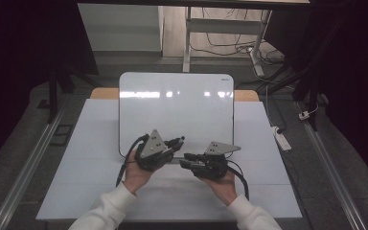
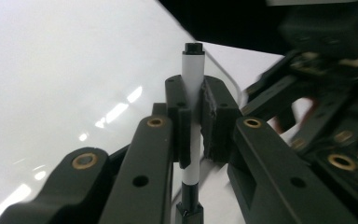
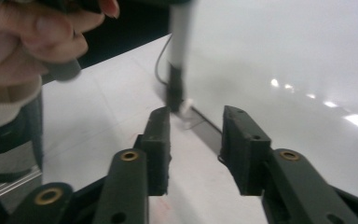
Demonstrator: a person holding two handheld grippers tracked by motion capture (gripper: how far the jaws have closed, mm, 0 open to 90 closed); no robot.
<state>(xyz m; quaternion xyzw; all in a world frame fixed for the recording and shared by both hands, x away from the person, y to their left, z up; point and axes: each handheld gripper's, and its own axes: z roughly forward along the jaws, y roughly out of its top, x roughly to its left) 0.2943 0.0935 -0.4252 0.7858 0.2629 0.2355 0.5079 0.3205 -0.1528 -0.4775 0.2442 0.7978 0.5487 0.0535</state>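
We've got the left gripper (image 2: 193,109) level, jaws pinching the marker (image 2: 192,70) over the whiteboard (image 1: 172,105); the right gripper (image 3: 196,140) faces it, jaws spread.

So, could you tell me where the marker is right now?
The marker is clamped upright in the left gripper, over the whiteboard's near edge, beside the open right gripper.
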